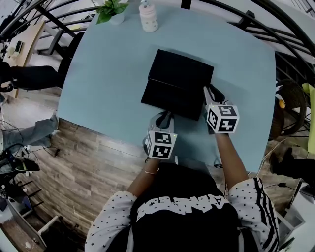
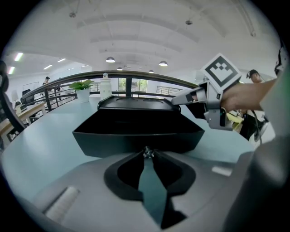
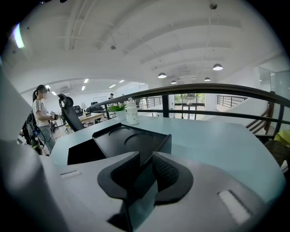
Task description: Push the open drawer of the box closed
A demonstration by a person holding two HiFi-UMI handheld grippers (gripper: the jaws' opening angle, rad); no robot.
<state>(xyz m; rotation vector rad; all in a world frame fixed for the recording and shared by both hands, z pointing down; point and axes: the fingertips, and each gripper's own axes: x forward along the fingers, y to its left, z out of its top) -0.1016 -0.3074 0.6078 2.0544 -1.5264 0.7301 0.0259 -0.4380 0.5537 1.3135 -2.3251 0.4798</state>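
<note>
Tabletop (image 1: 108,74) in the head view is light blue and carries a black box (image 1: 184,69) near its middle. The drawer (image 1: 170,98) stands pulled out toward the near edge. The left gripper (image 1: 166,117) points at the drawer's front from the near edge. The right gripper (image 1: 210,91) sits at the box's right side. A potted plant (image 1: 112,9) and a white bottle (image 1: 148,17) stand at the far edge.

Left gripper view: the jaws are closed tip to tip and hold nothing. The drawer's front wall is directly ahead, just beyond the tips.

Right gripper view: the jaws are a narrow gap apart. The box's near right corner shows through that gap; contact cannot be told.
</note>
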